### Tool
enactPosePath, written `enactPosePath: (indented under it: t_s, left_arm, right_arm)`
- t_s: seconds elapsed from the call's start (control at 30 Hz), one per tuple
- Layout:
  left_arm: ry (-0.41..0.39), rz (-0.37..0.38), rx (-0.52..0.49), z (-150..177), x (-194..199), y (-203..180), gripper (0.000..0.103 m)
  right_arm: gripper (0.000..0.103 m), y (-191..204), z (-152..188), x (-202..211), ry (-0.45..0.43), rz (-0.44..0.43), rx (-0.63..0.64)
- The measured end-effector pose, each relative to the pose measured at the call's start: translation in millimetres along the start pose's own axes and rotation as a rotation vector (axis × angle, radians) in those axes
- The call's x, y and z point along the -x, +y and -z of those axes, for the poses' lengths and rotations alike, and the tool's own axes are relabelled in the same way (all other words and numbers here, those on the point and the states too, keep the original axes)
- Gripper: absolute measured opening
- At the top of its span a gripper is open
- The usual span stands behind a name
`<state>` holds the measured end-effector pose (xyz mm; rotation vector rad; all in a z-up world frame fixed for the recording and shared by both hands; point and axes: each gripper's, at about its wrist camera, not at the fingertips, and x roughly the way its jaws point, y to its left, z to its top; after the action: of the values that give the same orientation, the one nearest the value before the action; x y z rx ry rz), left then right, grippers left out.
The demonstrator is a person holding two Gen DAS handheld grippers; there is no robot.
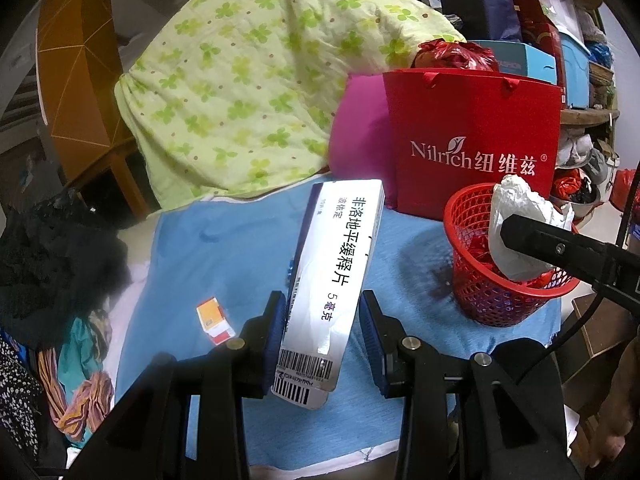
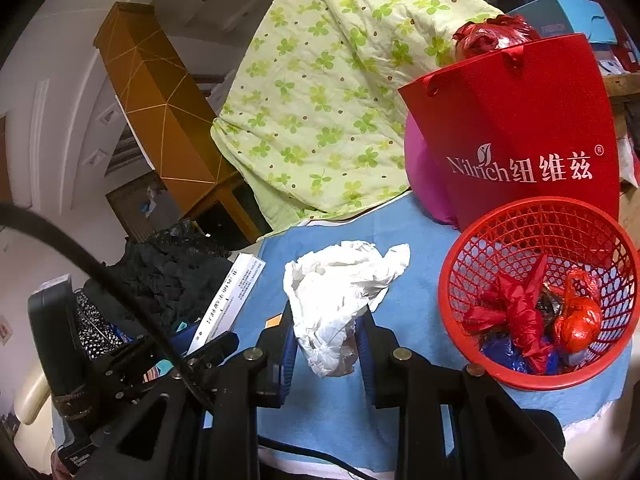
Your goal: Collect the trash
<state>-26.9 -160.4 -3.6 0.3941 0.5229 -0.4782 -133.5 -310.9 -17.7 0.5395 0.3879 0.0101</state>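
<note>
The left wrist view showed a small orange and white box (image 1: 214,320) lying alone on the blue cloth (image 1: 224,248), to the left of the left gripper (image 1: 322,320). The right wrist view did not show that little box clearly. But the right wrist view looked down into the red basket (image 2: 472,320), and the left view only showed its side.

Inside the basket there were two red tied bags (image 2: 516,312) and some blue plastic (image 2: 504,354) at the bottom. There was one basket, one red paper bag (image 1: 472,120) behind it, one pink thing (image 1: 360,136) beside the paper bag, and one green flowered blanket (image 1: 248,80) at the back.

The left gripper held one long white medicine box (image 1: 340,264). Its left pad pressed the box's side; the right pad looked a little apart from it in the picture. The box stuck out forward and up, above the blue cloth.

The right gripper (image 2: 326,344) was squeezed tight on one crumpled white paper wad (image 2: 340,292). The wad puffed up above the fingers. In the right view it hung just left of the basket. In the left view it looked to be over the basket's rim.
</note>
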Motion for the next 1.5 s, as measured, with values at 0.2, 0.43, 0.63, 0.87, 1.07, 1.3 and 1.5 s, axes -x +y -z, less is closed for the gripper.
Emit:
enactPosePath:
  t_s: [0.2,0.43,0.63,0.87,1.07,1.3,1.5]
  left_arm:
    - [-0.007,0.008,-0.015,-3,3,-8,0.039]
    - [-0.012,0.019,-0.031,-7,5,-17,0.039]
    - [-0.015,0.028,-0.046,-8,7,-25,0.040]
    - [-0.020,0.037,-0.064,-11,9,-34,0.040]
    - [-0.022,0.047,-0.083,-12,10,-40,0.040]
    - [-0.024,0.056,-0.101,-15,11,-48,0.040]
    - [-0.025,0.064,-0.115,-18,11,-55,0.040]
  right_arm:
    - [0.029,-6,-2,6,-0.010,0.001,-0.010]
    - [0.029,-10,-1,15,-0.027,0.012,-0.024]
    - [0.029,-18,-3,21,-0.036,0.018,-0.040]
    - [0.029,-23,-4,29,-0.049,0.028,-0.054]
    - [0.029,-28,-6,36,-0.060,0.036,-0.068]
    - [0.029,-35,-8,43,-0.073,0.046,-0.084]
    - [0.029,-43,-10,48,-0.086,0.054,-0.098]
